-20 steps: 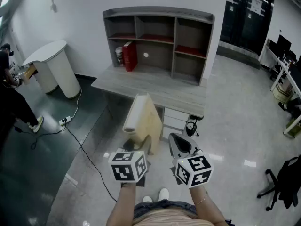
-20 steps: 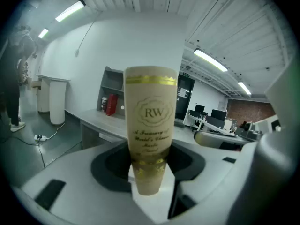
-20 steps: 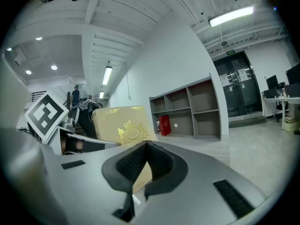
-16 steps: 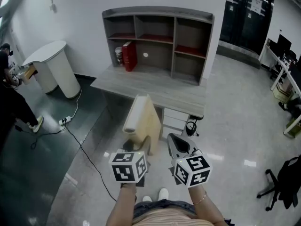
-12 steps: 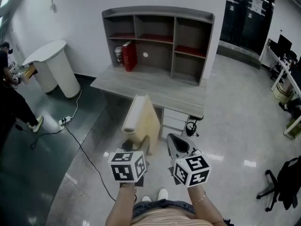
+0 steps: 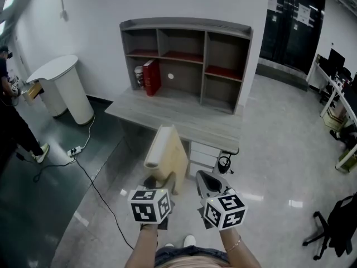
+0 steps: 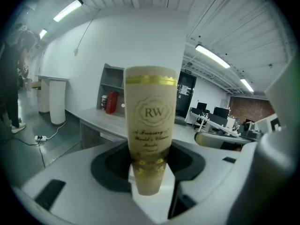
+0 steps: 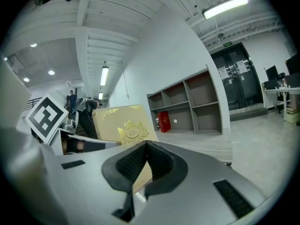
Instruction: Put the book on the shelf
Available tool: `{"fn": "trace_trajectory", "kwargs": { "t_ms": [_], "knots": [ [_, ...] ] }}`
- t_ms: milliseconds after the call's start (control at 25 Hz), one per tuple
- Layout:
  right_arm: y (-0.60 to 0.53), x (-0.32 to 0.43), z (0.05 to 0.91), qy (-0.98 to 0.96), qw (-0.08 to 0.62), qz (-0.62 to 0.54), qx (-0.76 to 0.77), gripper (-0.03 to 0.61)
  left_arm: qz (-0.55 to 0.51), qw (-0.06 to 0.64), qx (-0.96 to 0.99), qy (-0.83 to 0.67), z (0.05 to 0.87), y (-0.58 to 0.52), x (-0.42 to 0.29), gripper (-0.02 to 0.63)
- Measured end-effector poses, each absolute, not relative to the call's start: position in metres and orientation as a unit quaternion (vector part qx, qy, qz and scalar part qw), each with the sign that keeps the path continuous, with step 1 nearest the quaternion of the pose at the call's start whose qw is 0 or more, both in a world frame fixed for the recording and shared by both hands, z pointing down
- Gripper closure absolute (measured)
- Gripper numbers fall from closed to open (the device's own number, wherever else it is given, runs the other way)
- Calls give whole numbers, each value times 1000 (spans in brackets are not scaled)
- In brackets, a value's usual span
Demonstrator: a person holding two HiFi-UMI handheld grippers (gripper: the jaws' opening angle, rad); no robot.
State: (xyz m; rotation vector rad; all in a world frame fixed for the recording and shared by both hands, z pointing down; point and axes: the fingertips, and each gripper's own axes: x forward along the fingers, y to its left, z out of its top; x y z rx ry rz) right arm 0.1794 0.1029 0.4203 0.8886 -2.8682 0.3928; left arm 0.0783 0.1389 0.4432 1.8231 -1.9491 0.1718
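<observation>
Facing grey desk [image 6: 184,119], shelf [image 6: 187,24] on glossy floor [image 6: 270,149]; left tool [image 6: 163,182] clamps book [image 6: 168,148], right tool [image 6: 207,178] closed

Left gripper [image 6: 160,181] tight on the book [image 6: 168,149], right gripper [image 6: 207,181] jaws together, both low, side by side.

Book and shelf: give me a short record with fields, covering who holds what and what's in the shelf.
book: cream with gold print, upright, not yet on the shelf
left gripper: shut on the book's lower end
right gripper: shut, empty, beside the book
shelf: on the desk ahead
in shelf: red book, lower left compartment
</observation>
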Motion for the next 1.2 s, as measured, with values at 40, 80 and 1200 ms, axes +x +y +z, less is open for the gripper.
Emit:
{"fn": "trace_trajectory", "kwargs": {
  "t_ms": [40,80,1200],
  "knots": [
    [101,181,421,-945,57,131,293,569,62,232,662,-710,444,137,79,400],
    [99,182,422,-946,56,131,292,569,62,232,661,-711,444,136,79,400],
    [11,148,421,-946,49,136,289,569,64,210,669,-711,431,40,48,400]
  ]
}}
